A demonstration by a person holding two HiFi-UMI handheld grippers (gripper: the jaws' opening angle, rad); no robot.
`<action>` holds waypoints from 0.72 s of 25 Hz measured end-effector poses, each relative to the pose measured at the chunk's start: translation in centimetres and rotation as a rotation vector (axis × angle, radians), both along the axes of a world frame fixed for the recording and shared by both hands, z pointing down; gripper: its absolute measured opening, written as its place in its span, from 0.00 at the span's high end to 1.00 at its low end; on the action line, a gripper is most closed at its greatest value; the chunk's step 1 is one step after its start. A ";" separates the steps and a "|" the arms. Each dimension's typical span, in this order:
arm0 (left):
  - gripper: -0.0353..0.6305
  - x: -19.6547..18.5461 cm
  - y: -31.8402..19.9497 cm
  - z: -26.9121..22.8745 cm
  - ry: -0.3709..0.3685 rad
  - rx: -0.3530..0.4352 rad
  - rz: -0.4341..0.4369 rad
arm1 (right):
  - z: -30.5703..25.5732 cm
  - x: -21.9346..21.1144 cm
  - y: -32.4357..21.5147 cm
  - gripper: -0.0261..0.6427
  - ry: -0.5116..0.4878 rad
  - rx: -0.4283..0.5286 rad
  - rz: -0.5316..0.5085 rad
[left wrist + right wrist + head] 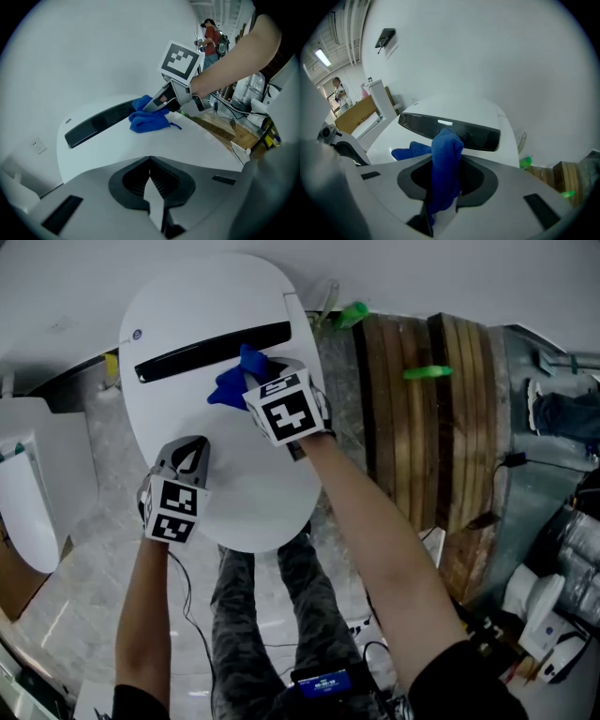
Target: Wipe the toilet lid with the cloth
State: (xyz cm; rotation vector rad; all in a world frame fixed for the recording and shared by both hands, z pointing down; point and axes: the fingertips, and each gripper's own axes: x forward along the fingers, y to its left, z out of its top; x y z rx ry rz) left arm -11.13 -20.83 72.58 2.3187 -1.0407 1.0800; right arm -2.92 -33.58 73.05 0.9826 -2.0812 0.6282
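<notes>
a: entry, toilet lid (225,474). what do we have for surface and shape?

b: a smooth, glossy white shell, a rounded oval that widens toward the back. a long dark strip (211,351), slightly bowed and shiny, runs across the rear end of it.

a: and the cloth (232,382)?

b: bright blue, with a soft, nubbly weave like terry or microfibre. it is bunched into loose folds and lies on the lid just in front of the dark strip, toward its right end. in the right gripper view we see one fold rising as a thick roll straight up between the jaws.

a: so the right gripper (258,381) has it?

b: yes. its jaws are pinched on that fold, with the rest of the cloth trailing onto the white surface to one side. the black-and-white marker cube sits on top, and the forearm reaches in across the lid's right edge.

a: the left gripper (150,161)?

b: its jaws are pressed together, ribbed dark pads meeting in a thin seam with nothing between them. it sits over the lid's middle-left part, well apart from the cloth. we cannot tell whether its tip touches the lid.

a: surroundings, briefly.

b: the floor (94,456) is pale and marbled. to the right of the toilet are rough brown wooden planks (441,427) laid side by side, with green plastic pieces (427,372) on and beside them.
</notes>
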 end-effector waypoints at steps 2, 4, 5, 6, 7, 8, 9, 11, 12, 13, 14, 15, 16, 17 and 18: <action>0.93 1.4 -0.3 0.0 0.000 -0.001 0.005 | 0.0 1.9 -0.5 0.80 0.003 0.004 0.018; 0.93 2.7 -0.5 0.0 -0.004 -0.002 0.013 | -0.1 3.9 -1.0 0.80 0.009 0.011 0.040; 0.93 3.4 -0.5 0.0 -0.005 -0.003 0.019 | 0.0 5.0 -1.1 0.80 0.009 0.010 0.055; 0.93 4.1 -0.5 0.0 -0.007 -0.003 0.024 | 0.1 6.0 -1.1 0.80 0.008 0.008 0.069; 0.93 4.8 -0.4 0.1 -0.009 -0.003 0.030 | 0.1 6.9 -1.0 0.80 0.008 0.007 0.081; 0.93 5.6 -0.4 0.1 -0.010 -0.003 0.035 | 0.2 7.7 -1.0 0.80 0.007 0.006 0.088; 0.93 6.4 -0.3 0.1 -0.011 -0.004 0.040 | 0.3 8.5 -0.8 0.80 0.009 0.004 0.090; 0.93 8.0 -0.1 0.0 -0.009 -0.005 0.047 | 0.5 9.7 -0.3 0.80 0.014 0.001 0.085; 0.93 8.8 0.0 -0.1 -0.009 -0.005 0.049 | 0.6 10.2 0.0 0.80 0.014 -0.005 0.084; 0.93 9.4 0.1 -0.1 -0.008 -0.005 0.049 | 0.7 10.7 0.3 0.80 0.011 -0.011 0.087; 0.93 10.0 0.1 -0.2 -0.007 -0.005 0.047 | 0.7 11.1 0.6 0.80 0.008 -0.012 0.090; 0.93 10.4 0.2 -0.2 -0.006 -0.006 0.042 | 0.8 11.5 0.9 0.80 0.006 -0.006 0.091; 0.93 10.7 0.3 -0.1 -0.002 -0.011 0.034 | 0.8 11.7 1.2 0.81 0.006 0.002 0.089; 0.93 11.1 0.5 0.0 0.002 -0.018 0.022 | 0.9 11.8 1.6 0.81 0.007 0.007 0.083; 0.93 11.3 0.7 0.1 0.005 -0.025 0.009 | 1.0 11.9 2.0 0.81 0.008 0.010 0.075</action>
